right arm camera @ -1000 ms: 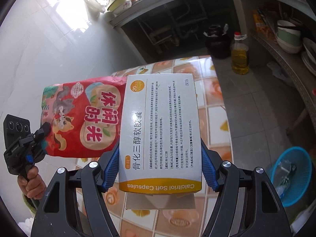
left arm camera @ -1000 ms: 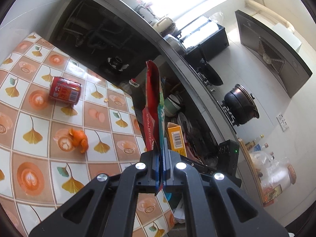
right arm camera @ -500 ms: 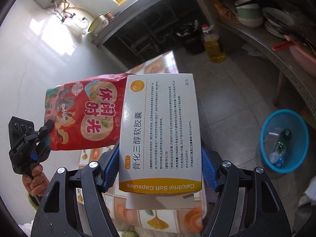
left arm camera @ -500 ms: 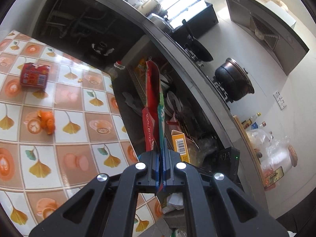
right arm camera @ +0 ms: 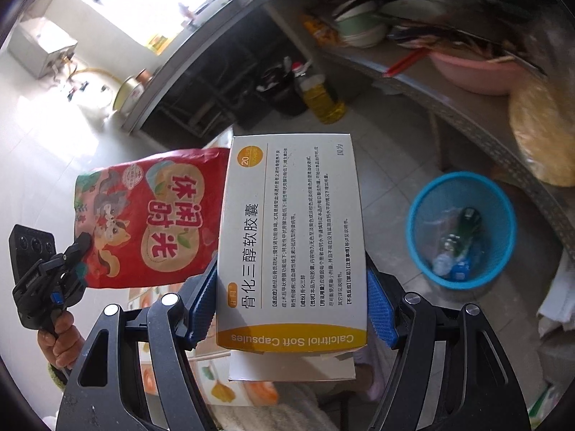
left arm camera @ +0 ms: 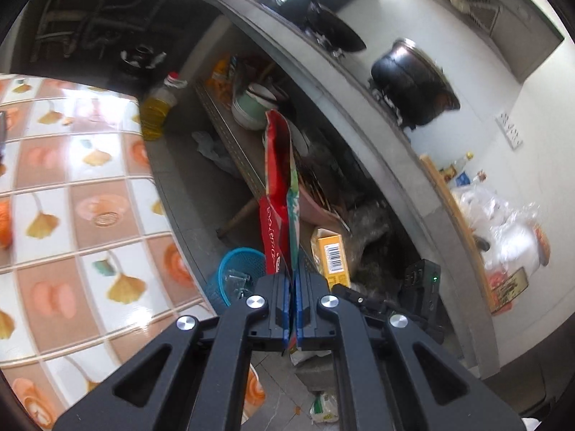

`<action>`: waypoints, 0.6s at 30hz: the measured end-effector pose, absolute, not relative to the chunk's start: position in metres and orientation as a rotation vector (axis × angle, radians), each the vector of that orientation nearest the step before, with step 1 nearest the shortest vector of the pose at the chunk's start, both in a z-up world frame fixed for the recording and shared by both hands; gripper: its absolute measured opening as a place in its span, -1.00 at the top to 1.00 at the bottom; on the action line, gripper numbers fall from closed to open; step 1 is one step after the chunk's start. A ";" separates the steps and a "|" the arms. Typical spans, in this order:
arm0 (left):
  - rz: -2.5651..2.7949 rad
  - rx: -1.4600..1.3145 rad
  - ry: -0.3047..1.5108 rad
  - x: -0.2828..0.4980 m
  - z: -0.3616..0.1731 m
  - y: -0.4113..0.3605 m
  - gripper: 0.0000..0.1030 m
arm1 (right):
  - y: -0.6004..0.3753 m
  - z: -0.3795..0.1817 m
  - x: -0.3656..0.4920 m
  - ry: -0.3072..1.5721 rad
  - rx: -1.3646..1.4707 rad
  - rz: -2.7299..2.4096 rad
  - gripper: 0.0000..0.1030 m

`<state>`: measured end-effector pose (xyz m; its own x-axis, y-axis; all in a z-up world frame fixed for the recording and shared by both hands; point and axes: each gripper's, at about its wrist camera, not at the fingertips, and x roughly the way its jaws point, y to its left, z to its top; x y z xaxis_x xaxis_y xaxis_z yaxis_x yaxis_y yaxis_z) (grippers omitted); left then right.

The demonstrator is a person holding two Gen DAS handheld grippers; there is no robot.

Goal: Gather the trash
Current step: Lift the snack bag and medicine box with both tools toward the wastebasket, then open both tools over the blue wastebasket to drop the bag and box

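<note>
Crinkly red snack bag (right arm camera: 143, 215) | pinched by left hand-held gripper (left arm camera: 294, 287) | rectangular cardboard box (right arm camera: 293, 240) | clamped in right hand-held gripper (right arm camera: 291, 309)

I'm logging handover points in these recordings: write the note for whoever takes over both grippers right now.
Left gripper: shut on the red snack bag, pinched at a corner, bag hanging free in the air.
Right gripper: clamped on the sides of the white and yellow capsule box.
The blue waste basket stands on the floor by the low shelf, already holding a bottle and some wrappers.
Done: both pieces lifted off the table.
Left: bring each over the basket and let go, the box looks nearer. An orange object shows at the table edge, blurred; check it afterwards.
</note>
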<state>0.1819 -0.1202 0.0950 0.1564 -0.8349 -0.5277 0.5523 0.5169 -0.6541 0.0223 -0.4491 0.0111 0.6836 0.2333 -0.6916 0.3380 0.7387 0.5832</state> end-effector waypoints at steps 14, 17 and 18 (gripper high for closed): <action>-1.050 -0.017 1.145 0.179 0.022 -0.288 0.97 | -0.541 -0.092 -0.047 0.910 0.952 -0.370 -0.30; -1.038 0.052 1.207 0.181 -0.008 -0.321 0.97 | -0.551 -0.124 -0.049 0.950 0.998 -0.384 -0.30; -1.034 0.074 1.227 0.181 -0.018 -0.332 0.97 | -0.555 -0.136 -0.048 0.963 1.022 -0.386 -0.30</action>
<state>0.1807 -0.3322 -0.0185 -0.0336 -0.6072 -0.7939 0.6797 0.5685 -0.4635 -0.0482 -0.5548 -0.1360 0.5507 0.1475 -0.8216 0.6745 0.5012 0.5421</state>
